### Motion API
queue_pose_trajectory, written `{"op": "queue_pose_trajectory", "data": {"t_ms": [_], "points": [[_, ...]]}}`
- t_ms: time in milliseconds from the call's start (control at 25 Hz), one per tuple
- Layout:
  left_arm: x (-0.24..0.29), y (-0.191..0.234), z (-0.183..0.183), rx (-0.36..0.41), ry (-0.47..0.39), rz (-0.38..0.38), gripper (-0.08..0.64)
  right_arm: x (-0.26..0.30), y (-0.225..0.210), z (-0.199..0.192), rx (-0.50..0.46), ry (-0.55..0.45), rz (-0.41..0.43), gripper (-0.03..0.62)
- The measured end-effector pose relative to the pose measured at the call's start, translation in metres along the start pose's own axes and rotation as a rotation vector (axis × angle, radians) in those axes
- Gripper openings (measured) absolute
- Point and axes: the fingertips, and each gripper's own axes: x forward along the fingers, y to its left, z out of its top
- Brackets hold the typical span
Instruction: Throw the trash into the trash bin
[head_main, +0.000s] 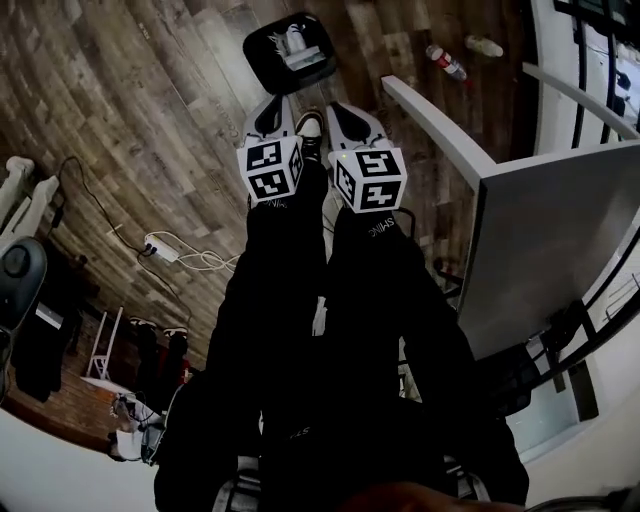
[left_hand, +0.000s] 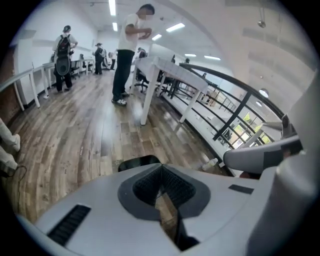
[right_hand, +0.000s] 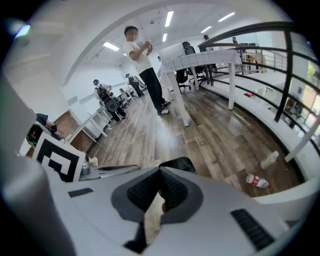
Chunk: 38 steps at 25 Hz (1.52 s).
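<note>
A black trash bin (head_main: 290, 50) stands on the wood floor just beyond my two grippers, with pale items lying in it. Its rim shows over the jaws in the left gripper view (left_hand: 137, 162) and in the right gripper view (right_hand: 180, 164). My left gripper (head_main: 270, 118) (left_hand: 161, 167) and right gripper (head_main: 352, 120) (right_hand: 161, 172) are side by side, both shut with nothing held. To the right, a red-labelled plastic bottle (head_main: 445, 62) (right_hand: 257, 181) and a pale bottle (head_main: 485, 45) (right_hand: 270, 159) lie on the floor.
A white table (head_main: 550, 230) stands close on the right, with a railing (right_hand: 280, 95) beyond it. White cables and a power strip (head_main: 160, 250) lie on the floor at left. A person (left_hand: 125, 55) stands further off by white desks; others are at the back.
</note>
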Motion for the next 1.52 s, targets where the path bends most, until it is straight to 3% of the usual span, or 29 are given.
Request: {"op": "queue_pose_trajectory", "data": {"t_ms": [240, 480, 680, 880, 1160, 1520], "points": [[-0.102, -0.055, 0.067, 0.016, -0.077, -0.022, 0.003, -0.106, 0.039, 0.046, 0.016, -0.068, 0.000, 0.015], [-0.188, -0.115, 0.131, 0.087, -0.145, -0.092, 0.000, -0.207, 0.057, 0.105, -0.002, -0.193, -0.028, 0.015], [-0.264, -0.181, 0.155, 0.153, -0.180, -0.174, 0.000, -0.303, 0.062, 0.126, 0.013, -0.291, -0.060, 0.015], [-0.309, -0.269, 0.175, 0.247, -0.222, -0.285, 0.000, -0.392, 0.035, 0.138, 0.086, -0.403, -0.129, 0.015], [-0.353, -0.415, 0.159, 0.362, -0.251, -0.467, 0.000, -0.527, -0.021, 0.117, 0.112, -0.537, -0.241, 0.015], [-0.401, -0.622, 0.082, 0.528, -0.208, -0.738, 0.000, -0.708, -0.124, 0.030, 0.249, -0.680, -0.471, 0.015]]}}
